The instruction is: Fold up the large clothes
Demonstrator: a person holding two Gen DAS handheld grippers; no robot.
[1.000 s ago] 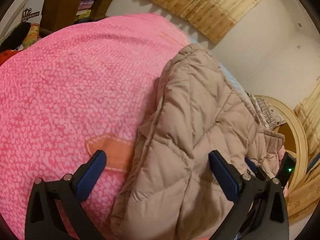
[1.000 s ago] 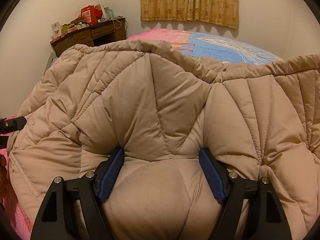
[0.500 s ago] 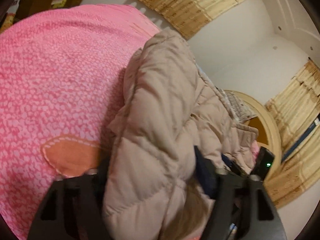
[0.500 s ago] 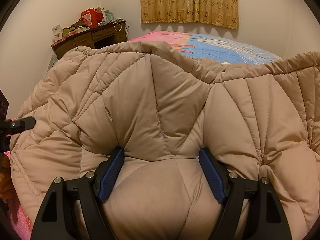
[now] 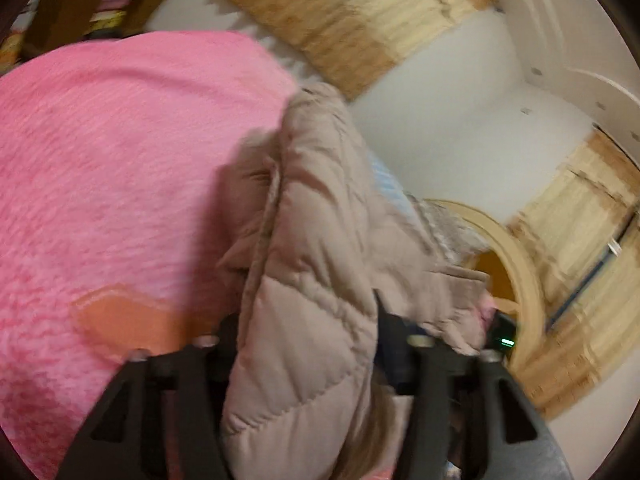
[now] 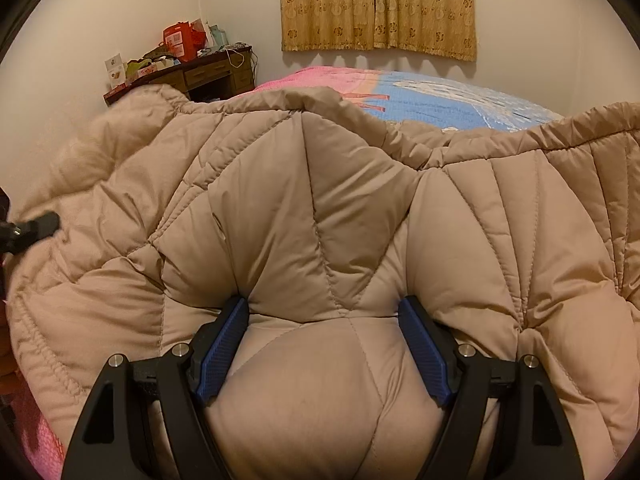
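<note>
A big puffy tan coat [image 6: 320, 216] was spread over a bed with a pink blanket [image 5: 112, 168]. A thick fold of the coat was held between the two blue pads of the right gripper [image 6: 324, 344]. The pads were pressed into the soft cloth on both sides, so the coat was gripped there.

In the blurred left view, a bunched edge of the same coat [image 5: 316, 248] was seen between the fingers of the left gripper [image 5: 308, 340]. Its jaws were being opened a little, yet the coat was still squeezed between them and stood up in a lump above the pink blanket.

A blue part of the bed cover [image 6: 452, 100] was seen past the coat. Yellow curtains [image 6: 376, 4] were hung on the far wall, and a dark desk [image 6: 208, 74] piled with things was placed in the corner.
</note>
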